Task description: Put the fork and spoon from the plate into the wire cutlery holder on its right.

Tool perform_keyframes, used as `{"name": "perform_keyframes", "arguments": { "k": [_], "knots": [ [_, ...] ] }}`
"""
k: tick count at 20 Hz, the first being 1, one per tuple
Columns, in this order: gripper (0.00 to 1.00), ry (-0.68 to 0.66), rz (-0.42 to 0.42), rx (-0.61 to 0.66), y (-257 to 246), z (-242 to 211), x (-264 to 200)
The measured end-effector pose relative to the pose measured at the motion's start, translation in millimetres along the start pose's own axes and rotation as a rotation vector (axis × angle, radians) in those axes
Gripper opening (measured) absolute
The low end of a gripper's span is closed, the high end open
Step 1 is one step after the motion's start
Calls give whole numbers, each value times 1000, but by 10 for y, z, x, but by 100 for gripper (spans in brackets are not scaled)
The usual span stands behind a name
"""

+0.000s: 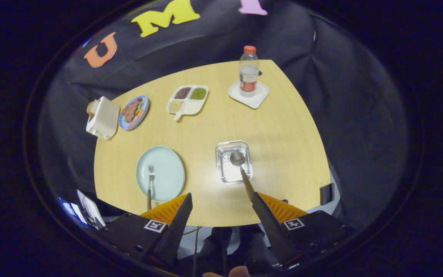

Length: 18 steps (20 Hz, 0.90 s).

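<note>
A pale green plate (167, 169) lies on the wooden table, ahead of my left finger. A fork (150, 177) rests on its left half, tines away from me, its brown handle sticking out over the near rim. To the right of the plate stands the wire cutlery holder (221, 154). The spoon (240, 163) has its bowl in the holder, and its brown handle slants back toward my right fingertip (258, 202); I cannot tell whether they touch. My gripper (221, 196) hovers high over the table's near edge, open, with nothing between the fingers.
At the back right a water bottle (248, 73) stands on a white square coaster (262, 98). A divided tray of grains (187, 100), a blue plate of food (133, 112) and a white toaster (103, 117) line the back left. Bare tabletop (283, 146) lies right of the holder.
</note>
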State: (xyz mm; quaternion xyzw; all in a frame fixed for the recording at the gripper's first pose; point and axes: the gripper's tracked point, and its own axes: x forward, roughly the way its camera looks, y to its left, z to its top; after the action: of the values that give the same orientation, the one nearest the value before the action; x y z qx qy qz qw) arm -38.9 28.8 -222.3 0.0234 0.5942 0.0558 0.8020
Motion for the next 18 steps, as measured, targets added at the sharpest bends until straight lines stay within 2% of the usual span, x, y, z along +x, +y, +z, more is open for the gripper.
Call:
{"name": "perform_keyframes", "arguments": {
  "k": [3, 8, 11, 18],
  "knots": [
    [94, 30, 57, -35, 533, -142, 32],
    [94, 145, 124, -58, 1318, -615, 417],
    [94, 200, 129, -74, 1657, -891, 690],
    [94, 337, 102, -2, 2079, -1414, 1314]
  ]
}}
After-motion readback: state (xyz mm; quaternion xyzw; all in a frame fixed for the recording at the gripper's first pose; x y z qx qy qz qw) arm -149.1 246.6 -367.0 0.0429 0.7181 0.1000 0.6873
